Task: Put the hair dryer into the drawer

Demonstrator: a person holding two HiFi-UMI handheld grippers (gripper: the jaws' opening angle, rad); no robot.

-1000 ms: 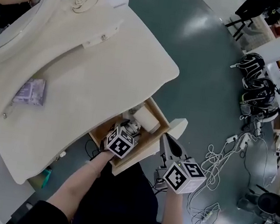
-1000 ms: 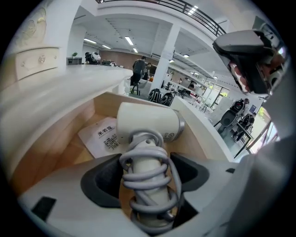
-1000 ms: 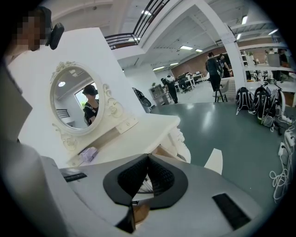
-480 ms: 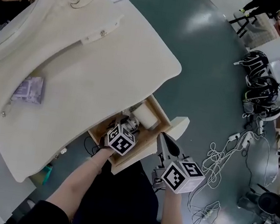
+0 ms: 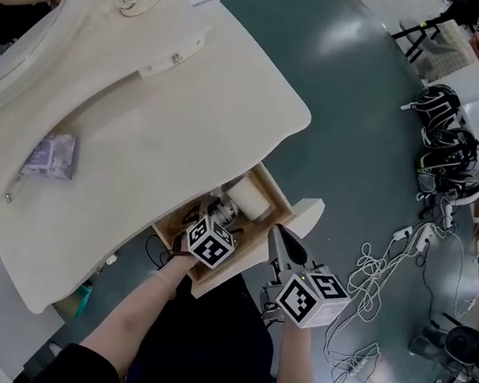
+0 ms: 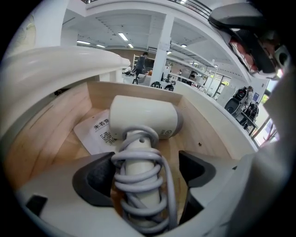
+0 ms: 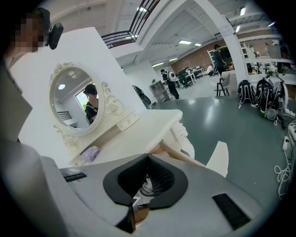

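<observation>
The white hair dryer (image 6: 143, 121) lies inside the open wooden drawer (image 6: 203, 134), its grey cord wound round the handle. My left gripper (image 6: 147, 162) reaches down into the drawer, its jaws on either side of the wrapped handle. They have just been opening: there is a gap at the right pad, so the gripper is open. In the head view the hair dryer (image 5: 247, 201) shows beyond the left gripper (image 5: 218, 217) in the drawer (image 5: 271, 233). My right gripper (image 5: 279, 238) hovers beside the drawer front, shut and empty; in its own view the right gripper (image 7: 148, 157) has its tips touching.
A printed leaflet (image 6: 95, 134) lies on the drawer floor under the dryer. The cream dressing table (image 5: 188, 117) carries an oval mirror (image 5: 18, 5) and a purple packet (image 5: 50, 155). Loose cables (image 5: 378, 276) and backpacks (image 5: 441, 144) lie on the floor to the right.
</observation>
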